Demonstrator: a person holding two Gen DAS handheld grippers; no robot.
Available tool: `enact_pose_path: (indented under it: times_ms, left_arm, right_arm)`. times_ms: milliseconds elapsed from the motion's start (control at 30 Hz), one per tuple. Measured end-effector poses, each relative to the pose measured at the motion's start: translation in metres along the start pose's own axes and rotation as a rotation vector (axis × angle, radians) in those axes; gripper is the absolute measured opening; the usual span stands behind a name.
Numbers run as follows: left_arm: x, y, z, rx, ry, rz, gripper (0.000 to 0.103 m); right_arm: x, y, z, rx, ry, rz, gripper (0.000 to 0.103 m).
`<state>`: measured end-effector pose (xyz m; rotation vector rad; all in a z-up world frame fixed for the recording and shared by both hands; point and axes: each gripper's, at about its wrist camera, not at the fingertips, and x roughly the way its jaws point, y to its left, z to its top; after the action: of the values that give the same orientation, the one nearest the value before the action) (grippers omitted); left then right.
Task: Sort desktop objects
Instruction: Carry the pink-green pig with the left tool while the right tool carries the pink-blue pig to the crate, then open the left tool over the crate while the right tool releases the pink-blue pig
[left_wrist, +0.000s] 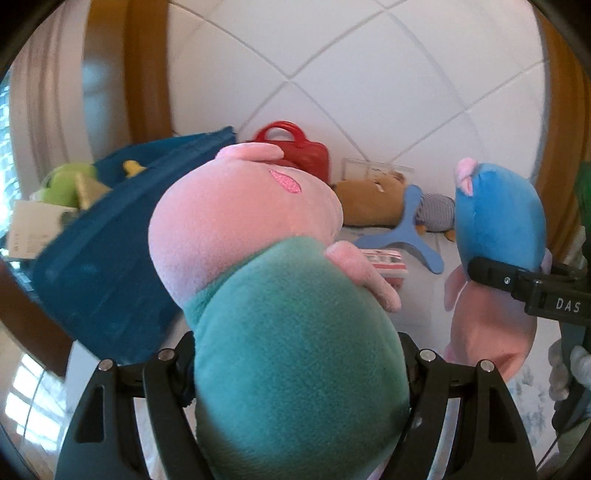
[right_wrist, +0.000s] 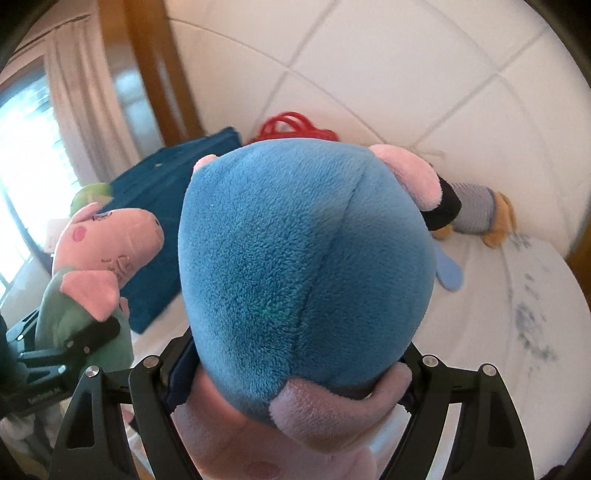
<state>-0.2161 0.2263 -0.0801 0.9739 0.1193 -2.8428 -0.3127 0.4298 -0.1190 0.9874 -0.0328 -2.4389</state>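
Seen from the left wrist, a white sheeted bed (left_wrist: 424, 280) meets a white quilted headboard (left_wrist: 369, 74), and the left hand-held gripper (left_wrist: 295, 369) is clenched on a green-bodied pig plush (left_wrist: 288, 332) held above it, near a blue storage bin (left_wrist: 110, 258), red toy bag (left_wrist: 306, 151), blue boomerang (left_wrist: 410, 236) and brown plush (left_wrist: 369, 199). Over on the right wrist view, a curtained window (right_wrist: 55, 110) shows, and the right hand-held gripper (right_wrist: 295, 369) grasps a blue-bodied pig plush (right_wrist: 303, 258) above the bed.
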Motion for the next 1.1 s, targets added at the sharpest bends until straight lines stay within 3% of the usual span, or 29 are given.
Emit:
enact_pose_path:
  times_ms: [300, 500, 667, 867, 1100]
  left_arm:
    - [-0.018, 0.088, 0.022, -0.020, -0.115, 0.041, 0.076]
    - [-0.030, 0.184, 0.077, 0.033, -0.240, 0.064, 0.076]
    - [-0.033, 0.271, 0.123, 0.047, -0.308, 0.146, 0.076]
    - [0.004, 0.362, 0.147, -0.003, -0.260, 0.238, 0.077]
    - [0.066, 0.419, 0.133, -0.051, -0.115, 0.236, 0.080]
  right_arm:
    - [0.016, 0.089, 0.039, -0.093, -0.068, 0.061, 0.084]
    - [0.042, 0.187, 0.094, -0.129, -0.195, 0.107, 0.084]
    - [0.076, 0.278, 0.148, -0.132, -0.298, 0.154, 0.084]
    - [0.141, 0.360, 0.187, -0.173, -0.307, 0.170, 0.084]
    - [0.216, 0.402, 0.193, -0.189, -0.168, 0.121, 0.084]
